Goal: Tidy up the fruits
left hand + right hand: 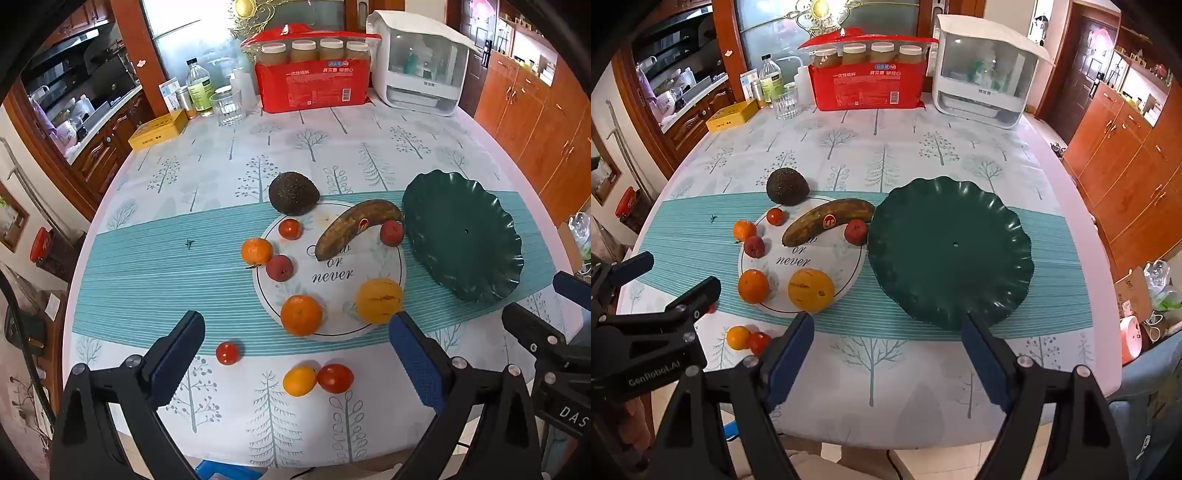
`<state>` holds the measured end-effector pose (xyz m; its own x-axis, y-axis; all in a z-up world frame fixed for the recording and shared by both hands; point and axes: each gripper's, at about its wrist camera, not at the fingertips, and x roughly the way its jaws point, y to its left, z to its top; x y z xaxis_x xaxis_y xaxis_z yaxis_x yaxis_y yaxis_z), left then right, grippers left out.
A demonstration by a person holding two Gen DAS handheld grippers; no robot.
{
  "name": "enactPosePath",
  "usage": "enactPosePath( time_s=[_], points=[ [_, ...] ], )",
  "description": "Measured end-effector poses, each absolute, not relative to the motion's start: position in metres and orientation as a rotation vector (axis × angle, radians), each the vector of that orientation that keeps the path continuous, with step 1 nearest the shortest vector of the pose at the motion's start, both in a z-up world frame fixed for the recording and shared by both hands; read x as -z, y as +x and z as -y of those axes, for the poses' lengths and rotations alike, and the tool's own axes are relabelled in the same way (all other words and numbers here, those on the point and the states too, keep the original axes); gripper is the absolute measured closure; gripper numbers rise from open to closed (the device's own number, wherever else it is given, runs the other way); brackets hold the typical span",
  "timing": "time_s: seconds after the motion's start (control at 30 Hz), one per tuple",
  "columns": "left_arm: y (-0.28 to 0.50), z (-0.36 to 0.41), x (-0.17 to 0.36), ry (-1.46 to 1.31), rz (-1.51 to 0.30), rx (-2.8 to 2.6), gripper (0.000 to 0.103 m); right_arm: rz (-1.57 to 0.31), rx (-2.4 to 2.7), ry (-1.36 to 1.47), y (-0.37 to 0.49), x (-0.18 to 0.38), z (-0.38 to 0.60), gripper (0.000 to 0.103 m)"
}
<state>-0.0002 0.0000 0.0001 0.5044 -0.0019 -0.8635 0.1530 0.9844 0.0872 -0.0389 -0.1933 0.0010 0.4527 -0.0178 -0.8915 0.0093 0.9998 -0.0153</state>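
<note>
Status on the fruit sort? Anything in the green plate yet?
Nothing done: the green plate holds no fruit. Nothing in hand: left gripper and right gripper are both open above the table. All left: banana, avocado, oranges and the small red fruits sit on or around the white mat.

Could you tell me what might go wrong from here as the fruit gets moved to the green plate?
1. The banana touches the small red fruit beside the green plate; lifting it could set that fruit rolling.
2. The yellow fruit and tomato near the table edge touch; grasping one may nudge the other off.
3. Both grippers sit close together and could collide.
</note>
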Motion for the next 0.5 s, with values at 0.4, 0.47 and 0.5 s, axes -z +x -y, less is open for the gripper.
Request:
enactPosePath(
  time_s=[0.4, 0.47, 0.5],
  points=[
    [-0.0006, 0.0019, -0.0018, 0.138, -1.050, 0.100, 0.004, -1.113, 0.010, 0.008, -0.0357, 0.0006, 0.1939, 0.021],
    [-0.0004, -0.0028, -0.0031, 0.138, -1.053, 0.101, 0.004, -1.112, 0.006, 0.005, -0.0364, 0.0037, 0.1948, 0.021],
    [-0.0009, -0.0026, -0.0032, 0.142, -1.054, 0.095, 0.004, -1.114, 0.004, 0.005, -0.0350, 0.0054, 0.1939, 0.021]
  ],
)
